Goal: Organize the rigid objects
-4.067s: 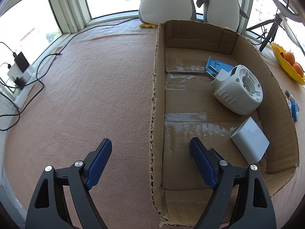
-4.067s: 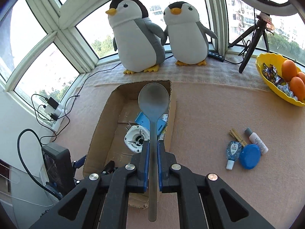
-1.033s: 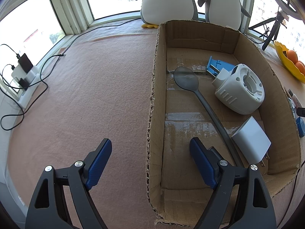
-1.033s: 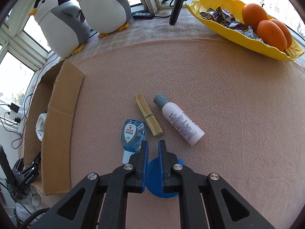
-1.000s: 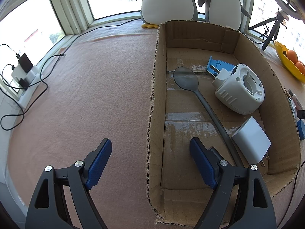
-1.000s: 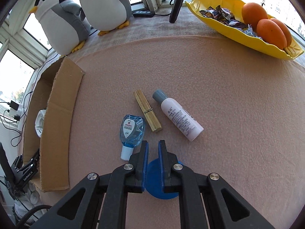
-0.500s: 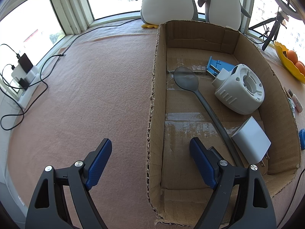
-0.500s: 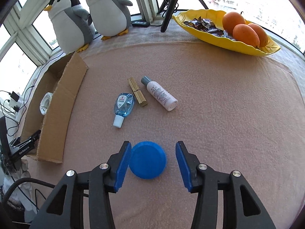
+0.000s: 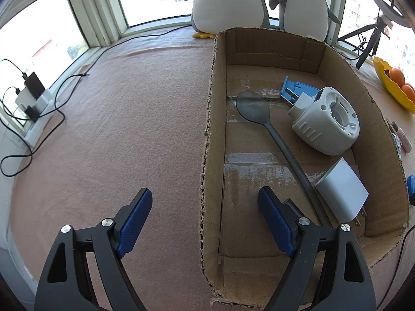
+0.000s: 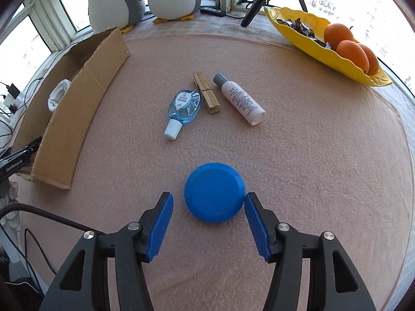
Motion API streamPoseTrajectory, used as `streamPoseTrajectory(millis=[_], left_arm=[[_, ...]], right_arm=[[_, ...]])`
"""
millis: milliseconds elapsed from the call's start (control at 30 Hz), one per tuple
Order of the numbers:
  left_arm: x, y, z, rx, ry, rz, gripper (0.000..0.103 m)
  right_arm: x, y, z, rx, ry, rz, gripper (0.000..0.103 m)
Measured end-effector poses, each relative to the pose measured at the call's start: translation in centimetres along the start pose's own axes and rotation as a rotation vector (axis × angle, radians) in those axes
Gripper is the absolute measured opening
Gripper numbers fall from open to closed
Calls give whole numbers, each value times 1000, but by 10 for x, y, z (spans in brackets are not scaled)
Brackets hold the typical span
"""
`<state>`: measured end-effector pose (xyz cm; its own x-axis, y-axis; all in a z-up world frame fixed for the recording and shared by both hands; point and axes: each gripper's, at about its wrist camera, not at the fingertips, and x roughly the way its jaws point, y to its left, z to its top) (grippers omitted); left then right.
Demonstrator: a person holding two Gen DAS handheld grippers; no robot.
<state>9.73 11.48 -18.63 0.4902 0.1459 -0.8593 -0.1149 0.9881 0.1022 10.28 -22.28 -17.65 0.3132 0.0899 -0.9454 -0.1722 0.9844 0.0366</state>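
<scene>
A cardboard box (image 9: 210, 134) holds a grey spoon (image 9: 262, 119), a white round device (image 9: 326, 124), a white charger (image 9: 342, 191) and a blue plastic piece (image 9: 295, 89). My left gripper (image 9: 203, 191) hangs open, its fingers either side of the box's left wall, holding nothing. On the pink felt to the right of the box lies a blue round lid (image 10: 214, 193). My right gripper (image 10: 206, 199) stands over the lid's near half with its jaws opening; the pads are not pressing on it. Further off lie a blue sanitizer bottle (image 10: 184, 106), a wooden clothespin (image 10: 206, 93) and a white bottle (image 10: 240, 98).
Two plush penguins (image 9: 228, 0) stand behind the box at the window. A yellow dish (image 10: 306, 44) with oranges and sweets sits at the far right, beside a tripod leg (image 10: 255, 7). Chargers and cables (image 9: 33, 96) lie along the left sill.
The right gripper went from shut to open and drew back, so the blue lid now shows between its fingers. Four seconds ago it held the spoon, which now lies in the box. Left gripper unchanged.
</scene>
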Motion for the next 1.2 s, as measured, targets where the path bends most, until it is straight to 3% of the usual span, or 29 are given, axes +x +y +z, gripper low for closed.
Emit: streamPoseTrajectory(millis=[233,367,1200], left_arm=[[0,0,0,0,0,0,85],[0,0,0,0,0,0,85],[0,0,0,-1,-1,-1,85]], right_arm=[[8,2,-2,-11,31,-14,53],[10,0,-3,-4,33,-22,44],[13,3,-1,-16,17,1,47]])
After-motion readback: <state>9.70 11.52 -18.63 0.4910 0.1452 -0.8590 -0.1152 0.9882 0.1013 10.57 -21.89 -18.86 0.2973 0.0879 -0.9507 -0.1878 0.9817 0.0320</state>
